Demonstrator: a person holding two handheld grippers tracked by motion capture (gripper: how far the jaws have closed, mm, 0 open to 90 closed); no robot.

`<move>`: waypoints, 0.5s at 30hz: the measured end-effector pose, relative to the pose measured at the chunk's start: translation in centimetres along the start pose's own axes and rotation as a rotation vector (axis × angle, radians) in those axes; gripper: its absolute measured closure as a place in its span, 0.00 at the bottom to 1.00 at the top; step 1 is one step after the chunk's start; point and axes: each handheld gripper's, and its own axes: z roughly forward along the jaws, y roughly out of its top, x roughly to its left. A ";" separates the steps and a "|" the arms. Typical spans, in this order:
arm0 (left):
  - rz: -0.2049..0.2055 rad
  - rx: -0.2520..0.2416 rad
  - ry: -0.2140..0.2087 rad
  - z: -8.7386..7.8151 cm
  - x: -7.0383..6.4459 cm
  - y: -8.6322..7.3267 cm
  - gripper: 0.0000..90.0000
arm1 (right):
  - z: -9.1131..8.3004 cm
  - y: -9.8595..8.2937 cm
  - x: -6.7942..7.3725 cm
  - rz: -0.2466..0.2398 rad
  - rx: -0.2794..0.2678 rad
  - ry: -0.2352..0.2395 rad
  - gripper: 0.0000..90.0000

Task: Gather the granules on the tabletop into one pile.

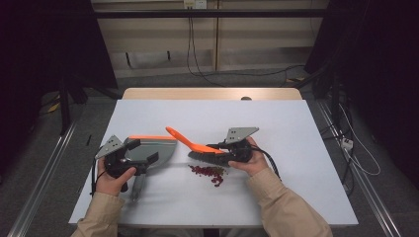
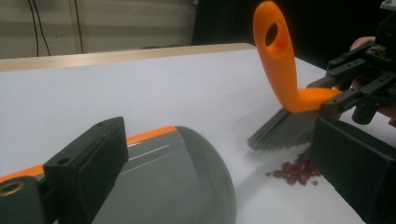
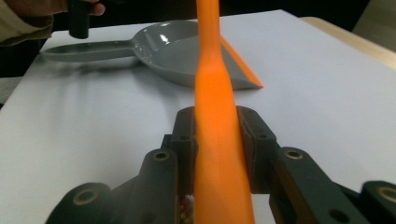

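The step in hand looks like sweeping the red beans (image 1: 210, 172), heaped at centre frame in the high view, into the grey dustpan (image 1: 150, 149) to their left. The right gripper (image 1: 225, 146) has its jaws pinched on the orange brush (image 1: 197, 146), bristles just above the heap. The left gripper (image 1: 134, 163) sits over the dustpan's rear; I cannot tell whether its jaws clamp it. Best to keep the pan's lip flat on the white worktop (image 1: 296, 148) and draw short strokes leftward. Nothing stands between; stray beans could scatter toward the bottom edge.
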 end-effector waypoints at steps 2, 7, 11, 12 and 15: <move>0.001 0.002 0.001 0.0 0.0 0.0 0.05 | -0.2 0.3 -0.1 0.007 -0.016 -0.003 0.79; -0.004 -0.005 0.003 -0.1 0.0 0.0 0.05 | -0.7 1.0 0.2 0.017 -0.021 -0.021 0.79; 0.003 -0.006 0.004 -0.2 0.1 0.1 0.05 | -1.1 1.3 0.9 0.053 -0.032 -0.004 0.79; 0.002 -0.007 0.003 -0.2 0.1 0.1 0.05 | -1.2 1.3 1.2 0.057 -0.032 -0.004 0.79; -0.001 -0.008 0.006 -0.2 0.1 0.0 0.05 | -1.3 1.2 2.1 0.090 -0.050 0.030 0.79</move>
